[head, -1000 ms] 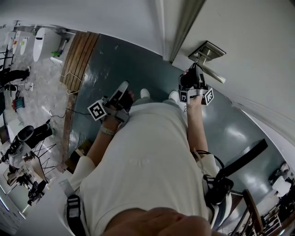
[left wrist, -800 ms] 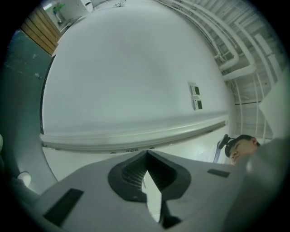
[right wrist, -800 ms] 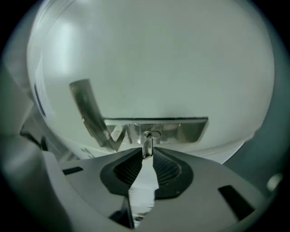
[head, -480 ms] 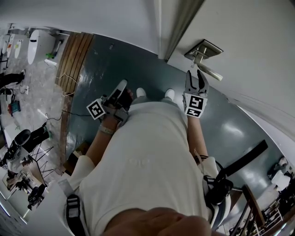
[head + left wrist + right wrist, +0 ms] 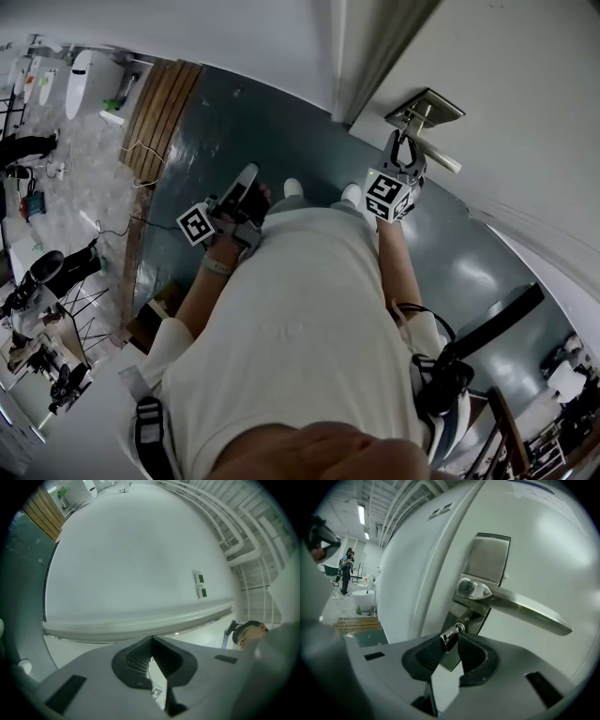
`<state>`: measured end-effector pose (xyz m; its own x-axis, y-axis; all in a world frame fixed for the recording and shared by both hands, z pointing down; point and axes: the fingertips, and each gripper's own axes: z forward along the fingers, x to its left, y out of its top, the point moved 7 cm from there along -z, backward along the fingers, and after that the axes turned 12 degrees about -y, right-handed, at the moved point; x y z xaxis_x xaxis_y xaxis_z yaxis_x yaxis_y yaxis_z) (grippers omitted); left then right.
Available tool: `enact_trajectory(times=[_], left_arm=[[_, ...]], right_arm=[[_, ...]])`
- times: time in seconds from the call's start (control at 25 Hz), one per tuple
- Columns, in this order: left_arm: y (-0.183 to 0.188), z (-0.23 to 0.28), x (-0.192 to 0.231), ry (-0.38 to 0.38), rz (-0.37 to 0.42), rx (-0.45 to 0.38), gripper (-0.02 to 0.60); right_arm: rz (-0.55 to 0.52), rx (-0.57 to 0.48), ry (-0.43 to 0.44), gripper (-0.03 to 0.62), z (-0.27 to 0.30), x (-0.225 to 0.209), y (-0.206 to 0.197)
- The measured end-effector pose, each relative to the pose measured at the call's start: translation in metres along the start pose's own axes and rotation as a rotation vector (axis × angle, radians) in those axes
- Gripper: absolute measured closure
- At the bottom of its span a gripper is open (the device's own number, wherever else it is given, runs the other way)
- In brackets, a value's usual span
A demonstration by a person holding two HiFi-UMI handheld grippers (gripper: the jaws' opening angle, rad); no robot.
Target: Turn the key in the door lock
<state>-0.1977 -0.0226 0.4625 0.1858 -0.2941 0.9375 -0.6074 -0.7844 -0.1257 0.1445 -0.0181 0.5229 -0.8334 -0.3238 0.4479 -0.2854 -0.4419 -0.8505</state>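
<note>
A small key (image 5: 450,637) sticks out of the lock just under the steel lever handle (image 5: 525,611) on its plate (image 5: 487,559). My right gripper (image 5: 451,643) is at the lock, and the key's head stands between its fingertips, close against the left pad. Its jaws have just been closing around the key; I see no firm pinch. In the head view the right gripper (image 5: 403,150) points at the handle (image 5: 436,155) on the white door. My left gripper (image 5: 248,176) hangs by the person's hip, shut and empty, facing a white wall (image 5: 140,564).
The door's edge and frame (image 5: 375,56) run up the middle of the head view. Dark blue-grey floor (image 5: 244,131) lies below, with a wooden strip (image 5: 159,103) at the left. The person's own white-shirted body fills the lower middle.
The right gripper drew back a little from the lock, rolled so its marker cube faces differently, and came up to the key again. The left gripper has stayed put.
</note>
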Motion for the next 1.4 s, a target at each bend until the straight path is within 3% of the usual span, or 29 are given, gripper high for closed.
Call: enact_trajectory(times=[0.16, 0.32, 0.52, 0.76, 1.12, 1.4], left_arm=[[0.001, -0.006, 0.000, 0.001, 0.002, -0.025, 0.574], [0.001, -0.004, 0.002, 0.001, 0.003, -0.019, 0.574], [0.000, -0.002, 0.005, 0.000, -0.007, -0.012, 0.574], [0.001, -0.002, 0.006, -0.001, -0.011, -0.010, 0.574], [0.001, -0.004, 0.007, 0.006, -0.017, -0.025, 0.574], [0.000, -0.005, 0.007, 0.006, -0.021, -0.034, 0.574]], right_arm=[[0.097, 0.012, 0.014, 0.511, -0.001, -0.001, -0.002], [0.267, 0.063, 0.069, 0.514, 0.004, -0.003, -0.002], [0.595, 0.148, 0.163, 0.533, 0.008, -0.008, -0.011], [0.882, 0.205, 0.269, 0.539, 0.012, -0.010, -0.016], [1.495, 0.308, 0.468, 0.554, 0.015, -0.012, -0.024], [1.777, 0.358, 0.537, 0.553, 0.015, -0.009, -0.034]])
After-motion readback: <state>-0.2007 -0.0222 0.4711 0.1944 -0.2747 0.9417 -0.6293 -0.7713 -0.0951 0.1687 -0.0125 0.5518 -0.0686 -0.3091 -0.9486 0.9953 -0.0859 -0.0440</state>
